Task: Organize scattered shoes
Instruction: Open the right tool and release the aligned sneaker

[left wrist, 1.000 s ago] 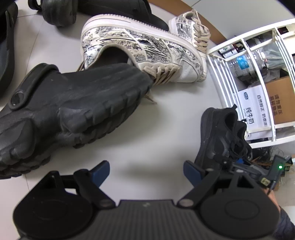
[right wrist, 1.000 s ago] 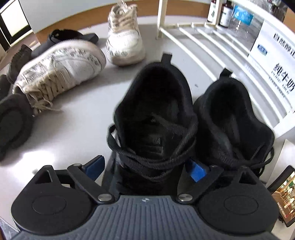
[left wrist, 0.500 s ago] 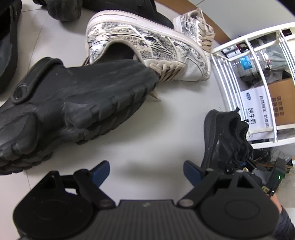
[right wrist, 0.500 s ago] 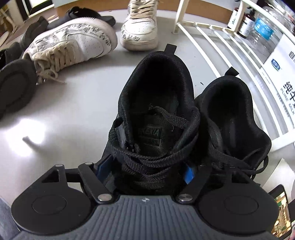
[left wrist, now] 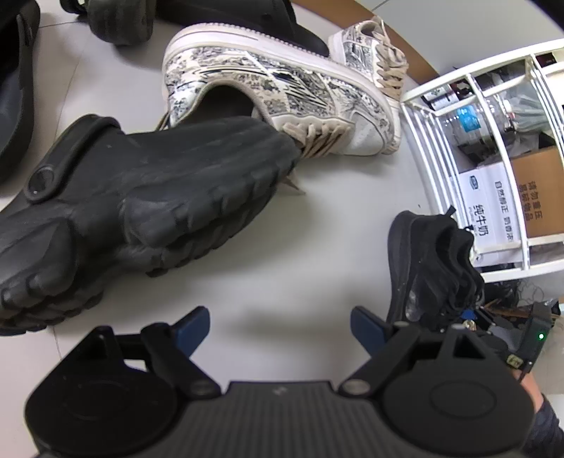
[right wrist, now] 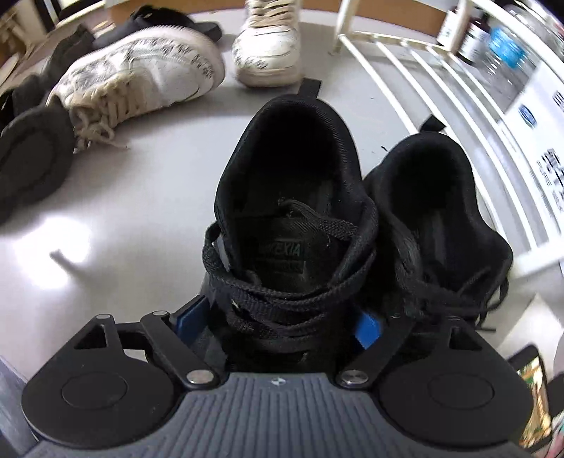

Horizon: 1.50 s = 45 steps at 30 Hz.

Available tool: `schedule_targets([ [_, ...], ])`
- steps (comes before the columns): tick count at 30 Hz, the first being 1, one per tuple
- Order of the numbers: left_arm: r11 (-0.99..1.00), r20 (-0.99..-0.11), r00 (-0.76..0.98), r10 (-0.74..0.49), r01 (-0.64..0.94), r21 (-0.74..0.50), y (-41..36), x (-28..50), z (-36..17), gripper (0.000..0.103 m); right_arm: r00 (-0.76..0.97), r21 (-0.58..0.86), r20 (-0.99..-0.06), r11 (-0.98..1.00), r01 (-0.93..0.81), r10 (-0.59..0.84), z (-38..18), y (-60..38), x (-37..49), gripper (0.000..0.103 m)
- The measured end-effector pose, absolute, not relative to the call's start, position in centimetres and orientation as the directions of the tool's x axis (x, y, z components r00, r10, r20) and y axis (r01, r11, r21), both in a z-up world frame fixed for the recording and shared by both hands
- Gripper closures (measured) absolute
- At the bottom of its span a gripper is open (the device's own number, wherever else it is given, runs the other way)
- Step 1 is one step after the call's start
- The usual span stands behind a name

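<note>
A black lace-up sneaker [right wrist: 289,197] stands on the pale floor, heel away from me, with its twin [right wrist: 433,197] close on its right. My right gripper [right wrist: 278,320] straddles the laced front of the first one. Its jaws are opening, and the blue pads [right wrist: 366,326] sit beside the shoe's sides without squeezing. In the left wrist view my left gripper [left wrist: 278,324] hangs open over bare floor, nothing between its fingers. A black clog [left wrist: 141,211] lies to its upper left, the black pair [left wrist: 423,260] to its right.
Two white patterned sneakers [left wrist: 275,91] [left wrist: 370,45] lie beyond the clog, one tipped on its side. More dark shoes [left wrist: 120,21] sit at the far left. A white wire rack [right wrist: 405,70] with bottles and boxes borders the right.
The right gripper's jaws closed onto the black sneaker half a second ago and have since widened again; its view rolled slightly. The left gripper has stayed put and open.
</note>
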<state>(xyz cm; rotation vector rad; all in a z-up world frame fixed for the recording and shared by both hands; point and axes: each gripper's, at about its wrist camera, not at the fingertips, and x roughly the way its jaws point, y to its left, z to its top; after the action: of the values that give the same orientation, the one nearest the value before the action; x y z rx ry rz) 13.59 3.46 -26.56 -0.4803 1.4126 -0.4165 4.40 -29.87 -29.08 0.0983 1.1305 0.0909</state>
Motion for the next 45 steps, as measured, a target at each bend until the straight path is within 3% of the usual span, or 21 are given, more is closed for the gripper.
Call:
schedule_targets([
  [8, 0.838, -0.833, 0.111, -0.542, -0.006, -0.546, 3.1, 13.8, -26.7, 0.014, 0.438, 0.119, -0.897, 0.985, 0.122, 0.055, -30.4, -29.1, 3.5, 0.015],
  [19, 0.84, -0.836, 0.114, -0.537, -0.01, -0.542, 2.9, 13.8, -26.8, 0.014, 0.455, 0.097, -0.887, 0.995, 0.017, 0.079, -30.8, -29.2, 3.3, 0.022],
  [29, 0.84, -0.835, 0.134, -0.534, -0.026, -0.541, 3.2, 13.5, -26.6, 0.014, 0.444, 0.084, -0.891, 0.996, -0.041, 0.094, -30.7, -30.0, 3.2, 0.021],
  [31, 0.84, -0.834, 0.146, -0.533, -0.03, -0.542, 3.2, 13.6, -26.5, 0.014, 0.436, 0.089, -0.895, 0.996, -0.023, 0.09, -30.7, -30.2, 3.3, 0.016],
  [39, 0.845, -0.831, 0.2, -0.52, -0.024, -0.534, 3.2, 13.9, -25.5, 0.014, 0.437, 0.103, -0.896, 0.994, 0.022, 0.083, -29.8, -30.2, 3.0, 0.016],
  [45, 0.858, -0.825, 0.264, -0.499, 0.014, -0.514, 3.6, 14.2, -23.9, 0.014, 0.44, 0.104, -0.893, 0.995, -0.002, 0.094, -30.2, -30.5, 3.0, 0.024],
])
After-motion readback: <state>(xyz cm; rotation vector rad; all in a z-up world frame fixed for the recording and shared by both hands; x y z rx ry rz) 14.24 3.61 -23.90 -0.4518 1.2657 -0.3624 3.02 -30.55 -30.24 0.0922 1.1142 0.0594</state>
